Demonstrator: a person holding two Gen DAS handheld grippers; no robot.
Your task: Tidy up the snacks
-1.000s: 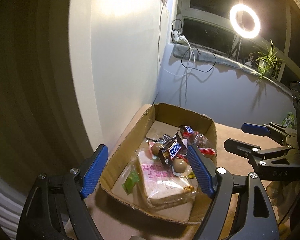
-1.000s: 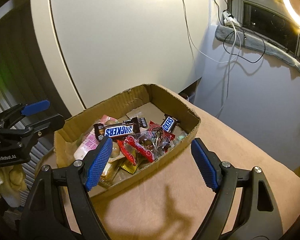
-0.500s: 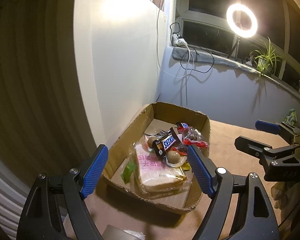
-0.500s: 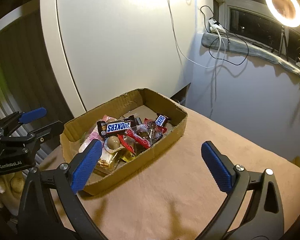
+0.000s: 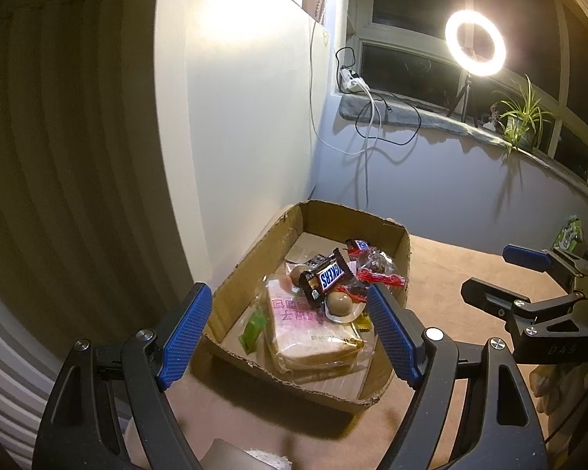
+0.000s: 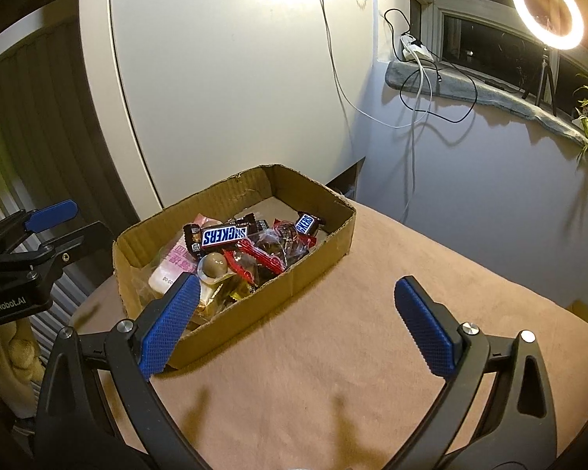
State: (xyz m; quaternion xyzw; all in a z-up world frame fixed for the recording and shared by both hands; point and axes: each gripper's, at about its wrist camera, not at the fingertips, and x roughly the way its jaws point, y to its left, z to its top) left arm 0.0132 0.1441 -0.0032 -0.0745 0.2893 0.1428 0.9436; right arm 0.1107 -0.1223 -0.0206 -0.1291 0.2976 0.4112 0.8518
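Hovering apart over the brown tablecloth, the left gripper and right gripper both stand with jaws spread wide and nothing between them. The snacks lie heaped inside the cardboard box at the table's far left corner: a full-size Snickers bar on top, a smaller Snickers toward the far end, a wrapped bread slice printed with pink Chinese characters, a round chocolate ball, a red-trimmed clear candy bag and a small green packet. Such a heap fits either snacks already gathered or a pile awaiting sorting, so I judge only that any pick should take the topmost bar across its narrow width, squeezing lightly to spare the wrapper and avoid dragging neighbours. "GenRobot.AI" reads on the left gripper's body in the right wrist view.
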